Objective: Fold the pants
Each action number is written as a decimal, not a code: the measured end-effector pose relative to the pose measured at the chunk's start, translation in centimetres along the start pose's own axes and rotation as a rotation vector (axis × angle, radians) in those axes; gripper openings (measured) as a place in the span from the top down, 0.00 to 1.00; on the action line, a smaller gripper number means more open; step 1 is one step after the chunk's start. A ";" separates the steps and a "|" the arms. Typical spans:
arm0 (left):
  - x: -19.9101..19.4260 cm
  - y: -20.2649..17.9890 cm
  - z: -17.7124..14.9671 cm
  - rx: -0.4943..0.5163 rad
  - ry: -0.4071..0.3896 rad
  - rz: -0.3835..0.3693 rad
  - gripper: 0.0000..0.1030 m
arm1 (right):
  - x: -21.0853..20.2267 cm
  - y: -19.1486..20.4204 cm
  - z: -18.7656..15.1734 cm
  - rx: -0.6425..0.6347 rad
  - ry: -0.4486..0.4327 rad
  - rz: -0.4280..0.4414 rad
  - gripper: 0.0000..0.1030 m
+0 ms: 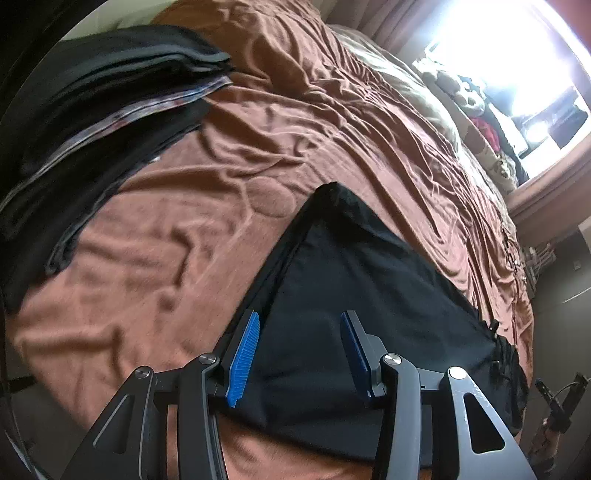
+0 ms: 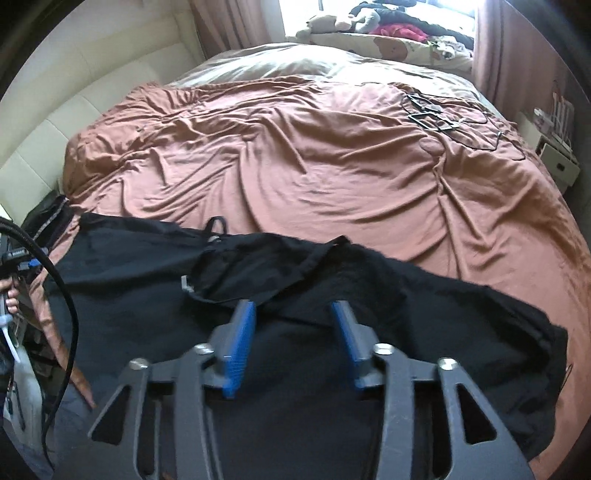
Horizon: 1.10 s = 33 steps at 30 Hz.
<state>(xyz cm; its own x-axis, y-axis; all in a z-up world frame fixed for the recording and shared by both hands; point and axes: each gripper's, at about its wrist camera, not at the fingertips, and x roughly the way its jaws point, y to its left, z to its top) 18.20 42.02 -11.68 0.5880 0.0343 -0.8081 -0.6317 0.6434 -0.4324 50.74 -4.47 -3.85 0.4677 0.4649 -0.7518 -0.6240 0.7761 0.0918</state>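
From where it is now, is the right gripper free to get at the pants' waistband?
Probably yes. The right gripper is open above the black pants, and the waistband lies just ahead of its fingertips, with nothing between them.

This is a bedroom in a home. A large bed [image 2: 22, 155] with a cream padded headboard is covered by a wrinkled brown blanket [image 2: 295, 166], and soft toys [image 2: 332, 22] lie by the bright window [image 2: 303, 5] with pink curtains [image 2: 236, 22].
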 end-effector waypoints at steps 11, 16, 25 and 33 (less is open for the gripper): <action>-1.0 2.8 -3.6 -0.040 0.023 -0.048 0.53 | -0.7 2.7 -2.8 0.036 -0.001 0.055 0.56; -0.4 3.1 -4.3 -0.057 0.040 -0.106 0.53 | -0.4 3.7 -3.5 0.062 0.006 0.084 0.56; 0.6 4.4 -4.9 -0.102 0.067 -0.084 0.53 | 0.9 5.6 -4.6 0.104 0.020 0.126 0.56; 1.0 4.8 -5.5 -0.159 0.099 -0.117 0.53 | 2.7 7.0 -5.2 0.117 0.040 0.154 0.56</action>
<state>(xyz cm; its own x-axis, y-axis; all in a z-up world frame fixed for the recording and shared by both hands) 12.97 40.89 -16.75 0.6144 -0.1142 -0.7807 -0.6384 0.5095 -0.5769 44.40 0.02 -8.64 0.3458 0.5661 -0.7483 -0.6079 0.7426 0.2809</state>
